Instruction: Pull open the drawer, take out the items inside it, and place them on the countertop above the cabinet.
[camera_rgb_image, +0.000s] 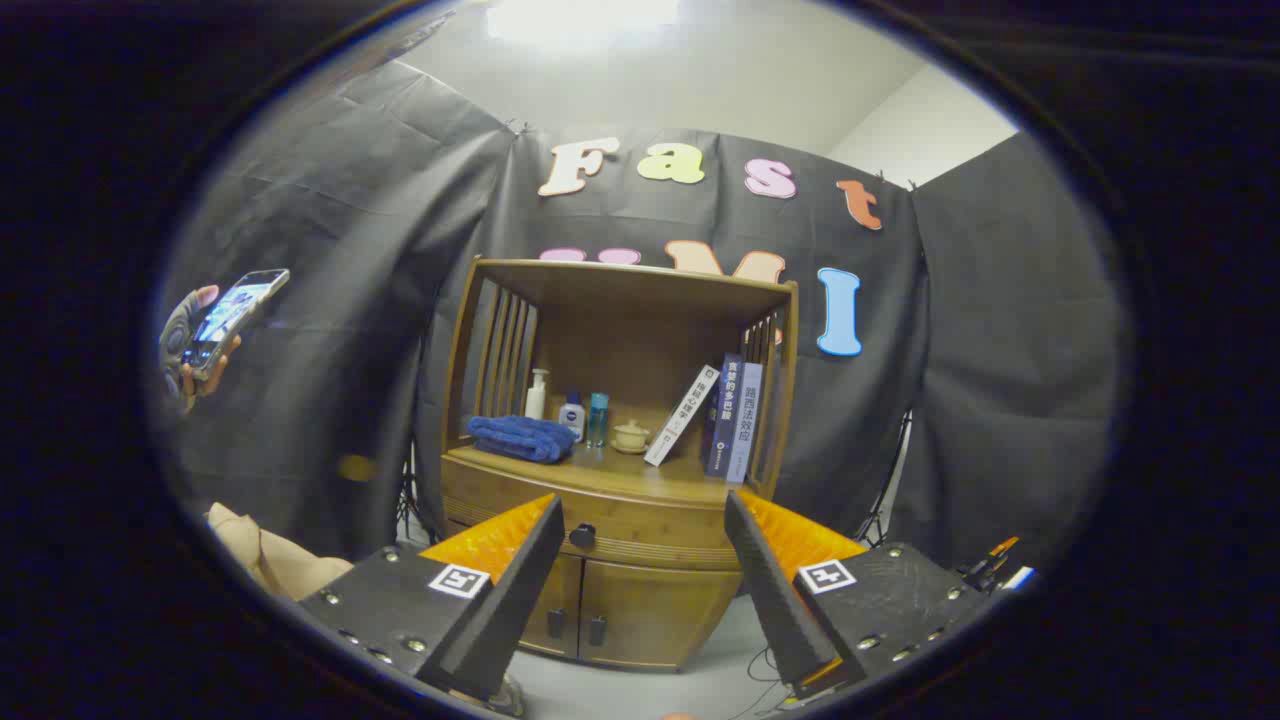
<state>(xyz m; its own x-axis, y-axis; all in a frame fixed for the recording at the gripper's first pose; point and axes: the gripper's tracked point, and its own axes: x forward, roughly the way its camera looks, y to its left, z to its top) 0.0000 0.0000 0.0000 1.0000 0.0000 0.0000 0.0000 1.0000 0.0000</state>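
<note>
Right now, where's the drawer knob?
In the gripper view, the drawer knob sits on the closed drawer under the countertop, ahead between the open gripper fingers, nearer the left one.

You face a wooden cabinet (640, 540) whose drawer (600, 525) sits fully closed below the countertop (620, 468), its dark knob (582, 535) just beyond your spread gripper (640, 545) fingers, which touch nothing

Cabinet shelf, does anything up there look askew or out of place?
One white book leans tilted against the upright dark books; nothing else stands out. The drawer is closed, and the gripper is open ahead of its knob.
</note>
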